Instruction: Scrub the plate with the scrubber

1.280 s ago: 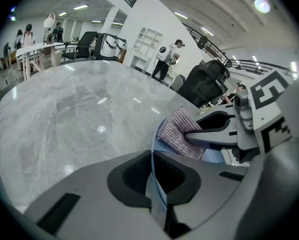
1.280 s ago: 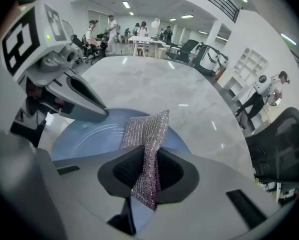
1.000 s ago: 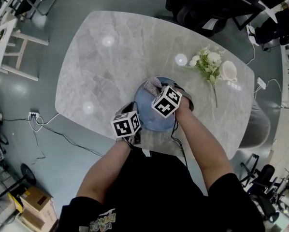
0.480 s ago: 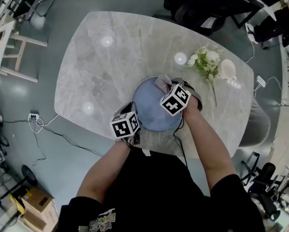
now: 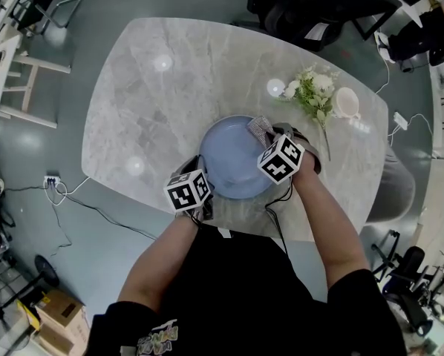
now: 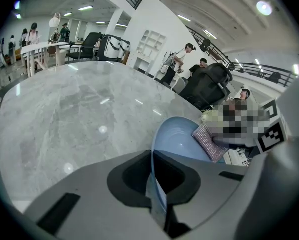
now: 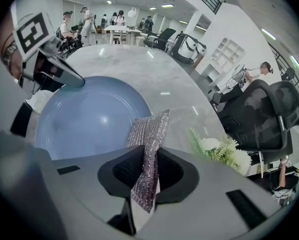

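Note:
A pale blue plate [image 5: 233, 158] lies on the grey marble table [image 5: 155, 102] near its front edge. My left gripper [image 5: 201, 191] is shut on the plate's near left rim [image 6: 157, 181]. My right gripper [image 5: 270, 143] is shut on a silvery woven scrubber [image 5: 259, 130], which sits over the plate's right rim. In the right gripper view the scrubber [image 7: 148, 149] stands on edge between the pads, with the plate [image 7: 89, 116] spread out to its left. The left gripper view shows the scrubber [image 6: 208, 141] at the plate's far side.
A sprig of white flowers [image 5: 313, 95] and a white cup [image 5: 349, 104] lie on the table to the right of the plate. Office chairs [image 5: 311, 6] stand beyond the far edge. Cables [image 5: 73, 195] run over the floor at the left.
My right gripper has carried the scrubber from the plate's upper middle to its right rim. The left gripper and the plate have stayed put.

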`<act>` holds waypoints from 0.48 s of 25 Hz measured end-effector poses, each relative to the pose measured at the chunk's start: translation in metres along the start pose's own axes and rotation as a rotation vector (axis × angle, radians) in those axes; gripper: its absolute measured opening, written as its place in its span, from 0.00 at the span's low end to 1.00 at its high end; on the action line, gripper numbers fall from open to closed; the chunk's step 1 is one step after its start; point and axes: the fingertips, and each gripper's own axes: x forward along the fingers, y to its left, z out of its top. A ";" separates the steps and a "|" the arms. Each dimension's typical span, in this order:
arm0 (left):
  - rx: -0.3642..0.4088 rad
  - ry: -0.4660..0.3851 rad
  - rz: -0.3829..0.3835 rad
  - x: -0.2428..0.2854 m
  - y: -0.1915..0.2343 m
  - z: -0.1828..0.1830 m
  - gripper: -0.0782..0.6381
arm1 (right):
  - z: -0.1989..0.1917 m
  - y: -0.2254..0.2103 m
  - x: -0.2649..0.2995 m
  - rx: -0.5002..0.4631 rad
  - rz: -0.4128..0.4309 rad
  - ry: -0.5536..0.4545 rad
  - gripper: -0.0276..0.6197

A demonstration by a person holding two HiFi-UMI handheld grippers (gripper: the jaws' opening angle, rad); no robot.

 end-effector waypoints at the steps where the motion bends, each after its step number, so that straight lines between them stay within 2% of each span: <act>1: -0.003 -0.001 0.001 0.000 0.000 0.000 0.14 | -0.003 0.001 -0.002 0.005 0.002 -0.002 0.16; 12: -0.022 -0.013 0.016 0.000 0.000 0.000 0.14 | -0.028 0.025 -0.023 0.088 0.031 -0.038 0.16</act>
